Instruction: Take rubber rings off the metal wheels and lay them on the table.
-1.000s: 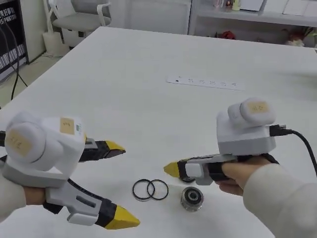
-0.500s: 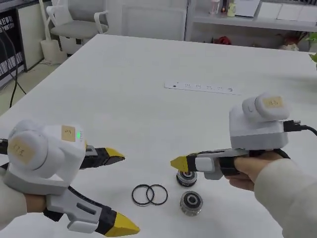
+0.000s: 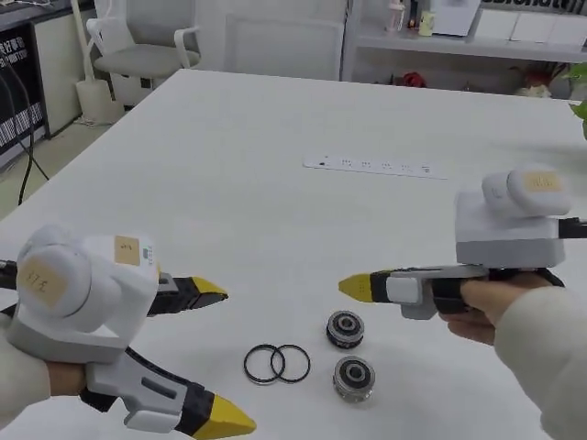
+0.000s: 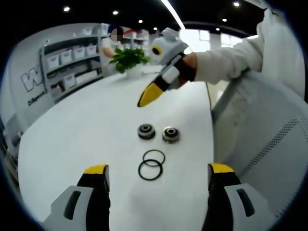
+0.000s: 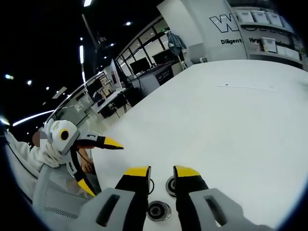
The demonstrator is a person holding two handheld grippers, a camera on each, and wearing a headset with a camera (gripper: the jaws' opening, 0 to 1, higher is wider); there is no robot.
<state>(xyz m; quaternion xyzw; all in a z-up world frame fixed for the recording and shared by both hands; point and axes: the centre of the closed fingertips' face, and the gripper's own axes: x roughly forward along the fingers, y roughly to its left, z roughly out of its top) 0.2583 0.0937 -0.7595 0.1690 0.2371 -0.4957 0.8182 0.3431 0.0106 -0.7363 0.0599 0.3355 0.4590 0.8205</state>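
**Head view.** White table (image 3: pixel 275 183). A power strip (image 3: pixel 376 166) lies flat at 12 o'clock from the work, well apart from it. An office chair (image 3: pixel 138 37) stands past the far corner at 11 o'clock, with shelves (image 3: pixel 459 32) at 1 o'clock. Two rubber rings (image 3: pixel 278 363) lie flat on the table with their edges crossing. Two metal wheels (image 3: pixel 345 329) sit near each other, one at 3 o'clock from the rings and the other at 1 o'clock. Your left gripper (image 3: pixel 220 357) is at 9 o'clock from the rings with its jaws spread wide and holding nothing. There is bare tabletop between it and the rings. Your right gripper (image 3: pixel 356 287) is at 12 o'clock from the nearer wheel, apart from it, with its tip pointing to 9 o'clock.

**Left gripper view.** The left gripper (image 4: pixel 159 169) is wide open. The rubber rings (image 4: pixel 150 170) lie between the two tips and just ahead of them. The metal wheels (image 4: pixel 146 131) sit side by side beyond the rings at 12 o'clock. The right gripper (image 4: pixel 154 94) is above them, off the table (image 4: pixel 72 134). A potted plant (image 4: pixel 127 57) stands at the far edge.

**Right gripper view.** The right gripper (image 5: pixel 161 172) shows a narrow gap between its jaws and is empty. The metal wheels (image 5: pixel 159 210) show through that gap, low at 6 o'clock. The left gripper (image 5: pixel 98 166) is at 9 o'clock, spread open. The power strip (image 5: pixel 245 86) is at 1 o'clock on the table (image 5: pixel 231 134).
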